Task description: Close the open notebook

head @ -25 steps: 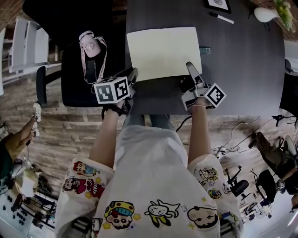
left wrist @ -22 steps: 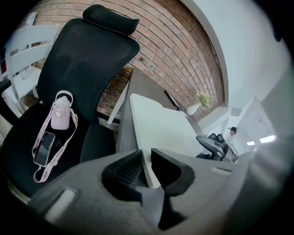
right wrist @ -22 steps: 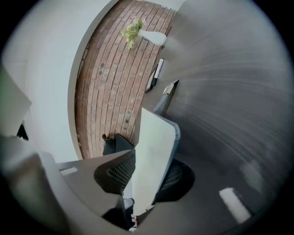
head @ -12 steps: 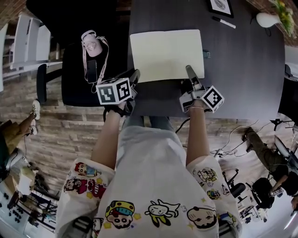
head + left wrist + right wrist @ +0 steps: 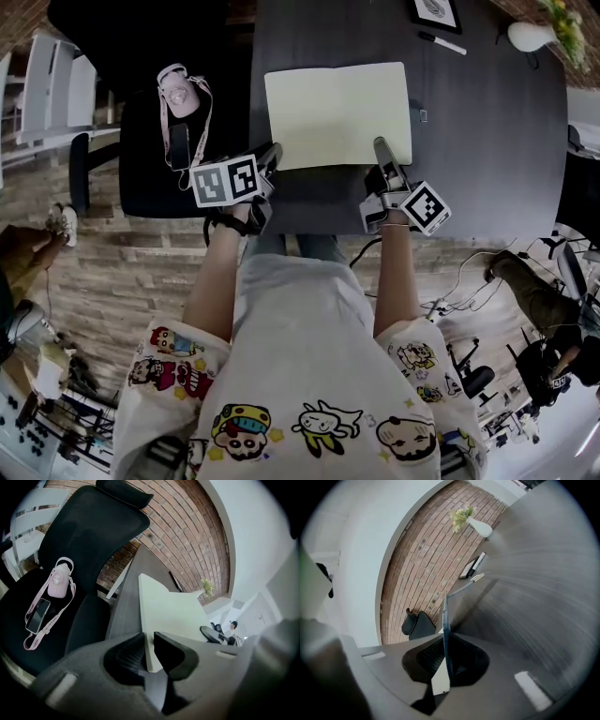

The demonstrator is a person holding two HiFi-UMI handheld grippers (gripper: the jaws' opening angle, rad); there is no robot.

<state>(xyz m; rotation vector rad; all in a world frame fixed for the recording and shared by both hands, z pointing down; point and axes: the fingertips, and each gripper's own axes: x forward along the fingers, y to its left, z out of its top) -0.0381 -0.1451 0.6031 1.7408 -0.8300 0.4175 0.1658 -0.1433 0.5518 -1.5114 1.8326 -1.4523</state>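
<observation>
Your notebook (image 5: 337, 114) shows pale cream pages on the dark grey counter (image 5: 487, 141). The cubes (image 5: 225, 181) on your left gripper (image 5: 270, 153) and right gripper (image 5: 380, 145) carry black-and-white square markers. The chair (image 5: 150, 192) is black, the bottle (image 5: 178, 92) on it pink; your white shirt (image 5: 309, 309) has bright cartoon prints.

Matt paper notebook (image 5: 337, 114), matt table (image 5: 487, 141)

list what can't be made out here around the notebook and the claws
- Head view: parts of the near edge of the notebook, covered by the left claw and right claw.
- Head view: the framed picture, cut off by the top edge.
- Right gripper view: the notebook's pages, seen only edge-on.
- Left gripper view: the phone screen, dark and too small.
</observation>
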